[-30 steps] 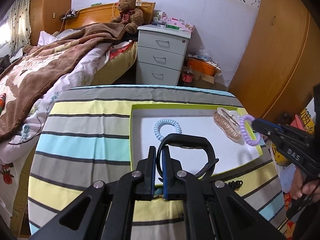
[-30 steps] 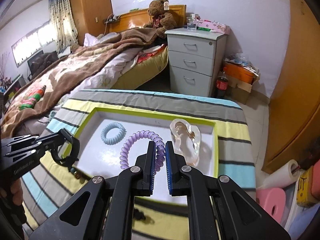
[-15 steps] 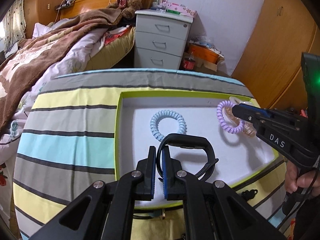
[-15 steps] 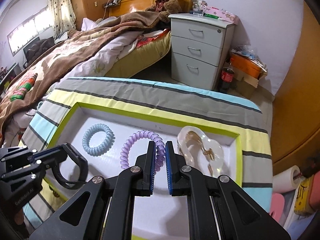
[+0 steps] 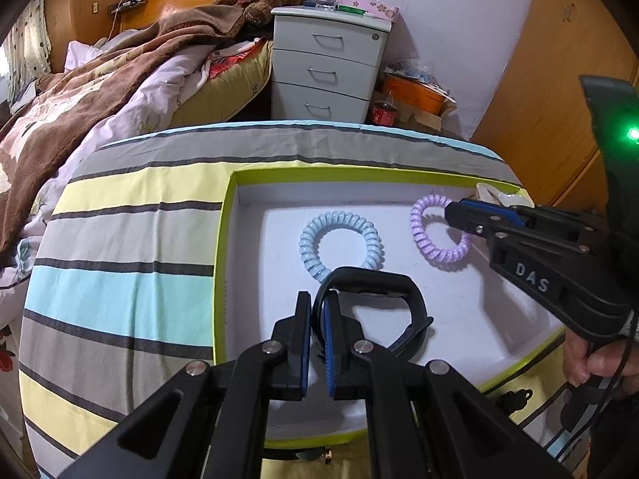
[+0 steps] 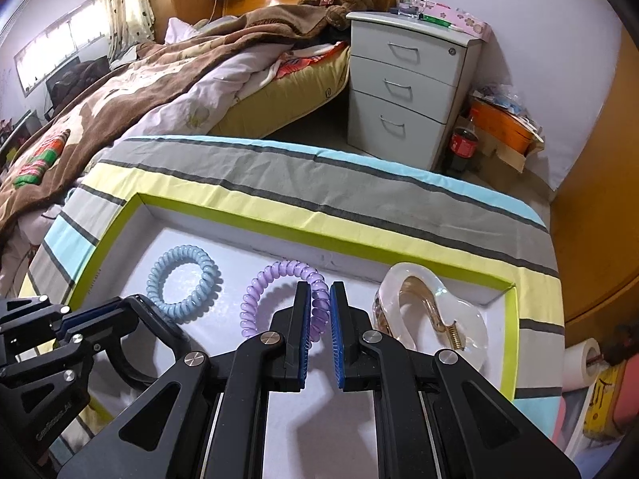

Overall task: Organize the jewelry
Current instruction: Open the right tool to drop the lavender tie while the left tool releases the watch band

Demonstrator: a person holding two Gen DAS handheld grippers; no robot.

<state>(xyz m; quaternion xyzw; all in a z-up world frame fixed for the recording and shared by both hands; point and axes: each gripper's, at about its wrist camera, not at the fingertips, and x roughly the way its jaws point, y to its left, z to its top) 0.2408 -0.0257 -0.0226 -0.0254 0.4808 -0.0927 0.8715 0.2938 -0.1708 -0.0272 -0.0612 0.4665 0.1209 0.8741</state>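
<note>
1. Left wrist view: my left gripper (image 5: 317, 339) is clamped on the black band (image 5: 371, 303), now well over the green-rimmed tray (image 5: 227, 239) rather than at its near edge. The blue coil tie (image 5: 339, 245) lies just beyond it.

2. Right wrist view: my right gripper (image 6: 319, 335) has carried the purple coil tie (image 6: 279, 299) down into the tray, between the blue one and the clear hair claw (image 6: 431, 319). Its fingers look slightly parted around the coil, perhaps releasing; I judge both pieces nearly placed.
</note>
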